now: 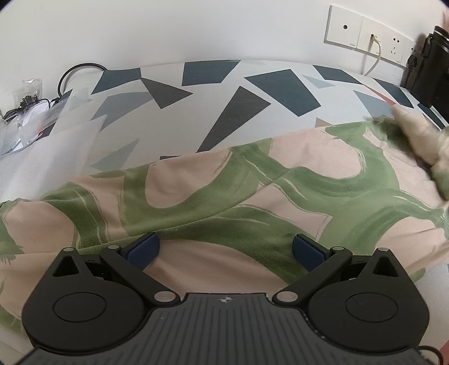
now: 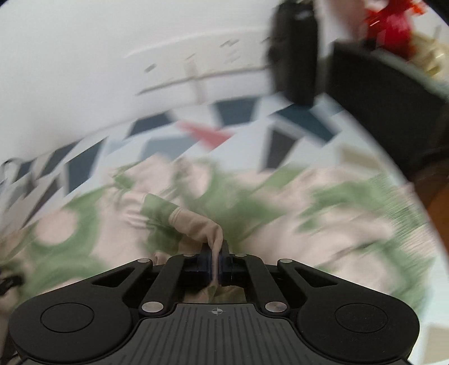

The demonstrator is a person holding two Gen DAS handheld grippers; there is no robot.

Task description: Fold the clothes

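1. A soft pink garment printed with broad green brushstroke shapes (image 1: 252, 196) is seen spread across a tabletop covered by a pale cloth with dark blue and grey angular patches (image 1: 224, 92); the cloth is laid against a white wall (image 1: 168, 28).

2. The garment's fabric is shown rumpled, with a seam running across its middle and its far edge lying on the patterned cloth.

3. The left tongs (image 1: 226, 250) are held wide apart just above the near part of the garment, and nothing is gripped between their blue pads (image 1: 143, 250).

4. The right tongs (image 2: 215, 261) are closed on a raised fold of the pink garment (image 2: 196, 224), which is pinched between the dark pads and pulled up into a narrow ridge.

5. Only in the left wrist view are a white wall socket panel with a plugged-in pale cable (image 1: 364, 36), clear plastic bags and black cables at the far left (image 1: 31, 112), and a lifted, blurred part of the garment at the right edge (image 1: 415, 140) made out sharply.

6. Only in the right wrist view, which is heavily blurred, is the pinch itself seen, along with a red object at the top right (image 2: 393, 25) and a dark box-like object beside it (image 2: 378, 92); what these are cannot be told.
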